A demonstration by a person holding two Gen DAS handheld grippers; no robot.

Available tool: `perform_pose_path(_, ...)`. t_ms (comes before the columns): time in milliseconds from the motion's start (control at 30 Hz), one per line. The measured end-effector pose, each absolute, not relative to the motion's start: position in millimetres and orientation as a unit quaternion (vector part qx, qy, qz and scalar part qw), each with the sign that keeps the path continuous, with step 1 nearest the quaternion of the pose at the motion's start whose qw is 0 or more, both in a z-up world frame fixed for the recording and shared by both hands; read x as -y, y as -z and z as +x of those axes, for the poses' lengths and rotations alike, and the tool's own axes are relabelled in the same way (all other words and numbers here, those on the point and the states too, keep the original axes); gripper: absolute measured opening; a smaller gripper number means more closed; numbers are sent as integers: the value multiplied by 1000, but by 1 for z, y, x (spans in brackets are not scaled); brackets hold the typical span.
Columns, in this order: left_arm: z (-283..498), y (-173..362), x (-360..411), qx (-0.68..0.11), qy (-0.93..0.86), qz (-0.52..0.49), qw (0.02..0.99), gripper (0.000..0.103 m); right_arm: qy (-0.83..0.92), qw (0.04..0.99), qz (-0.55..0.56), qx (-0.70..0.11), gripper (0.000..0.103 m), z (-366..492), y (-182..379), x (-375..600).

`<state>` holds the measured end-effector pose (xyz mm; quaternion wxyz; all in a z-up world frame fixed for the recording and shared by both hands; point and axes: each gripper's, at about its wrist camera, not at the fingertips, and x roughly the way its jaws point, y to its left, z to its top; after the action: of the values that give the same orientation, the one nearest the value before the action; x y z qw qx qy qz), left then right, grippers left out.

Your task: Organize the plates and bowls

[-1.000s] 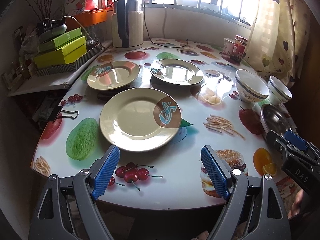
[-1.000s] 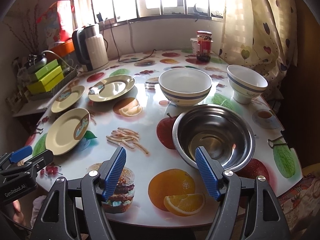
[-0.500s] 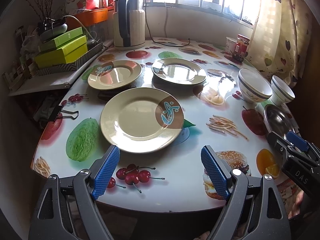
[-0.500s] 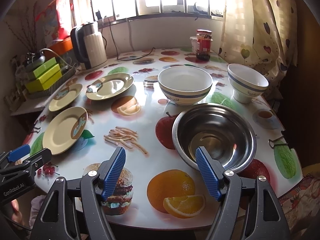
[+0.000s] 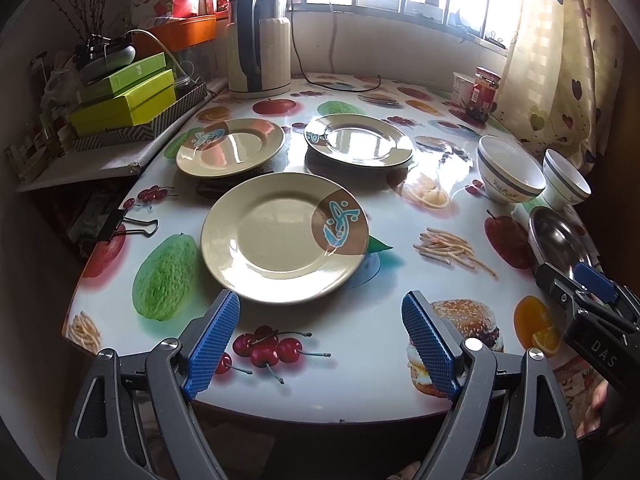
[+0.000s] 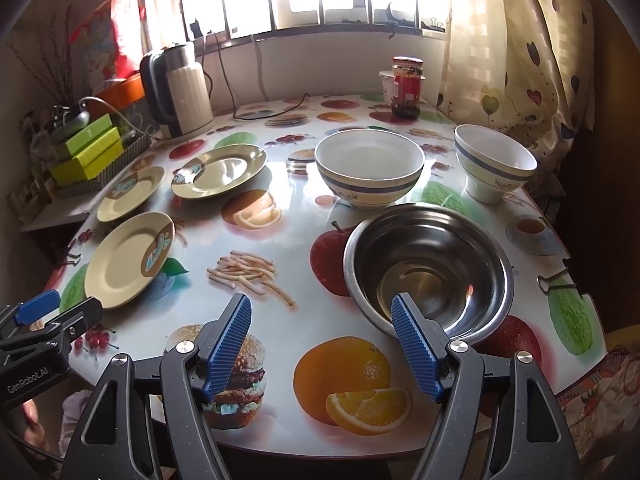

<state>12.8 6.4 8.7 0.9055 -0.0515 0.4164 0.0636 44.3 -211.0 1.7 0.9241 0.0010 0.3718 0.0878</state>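
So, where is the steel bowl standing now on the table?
In the right wrist view the steel bowl stands near the table's front edge, just ahead of the open right gripper, with the wide ceramic bowl right behind it.

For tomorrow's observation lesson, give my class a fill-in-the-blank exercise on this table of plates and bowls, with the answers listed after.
1. The number of plates on the table is ____.
2. The bowl nearest the right gripper is made of ____.
3. Both grippers are ____ and hold nothing.
4. The nearest plate lies straight ahead of the ____ gripper.

Missing words: three; metal; open; left
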Motion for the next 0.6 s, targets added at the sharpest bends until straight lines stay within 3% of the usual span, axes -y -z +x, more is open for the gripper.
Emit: perform_pose_path(600,17,-6,-9,-423,-64,-53,902,84,-87,924,1,-372,73,45,-1,210)
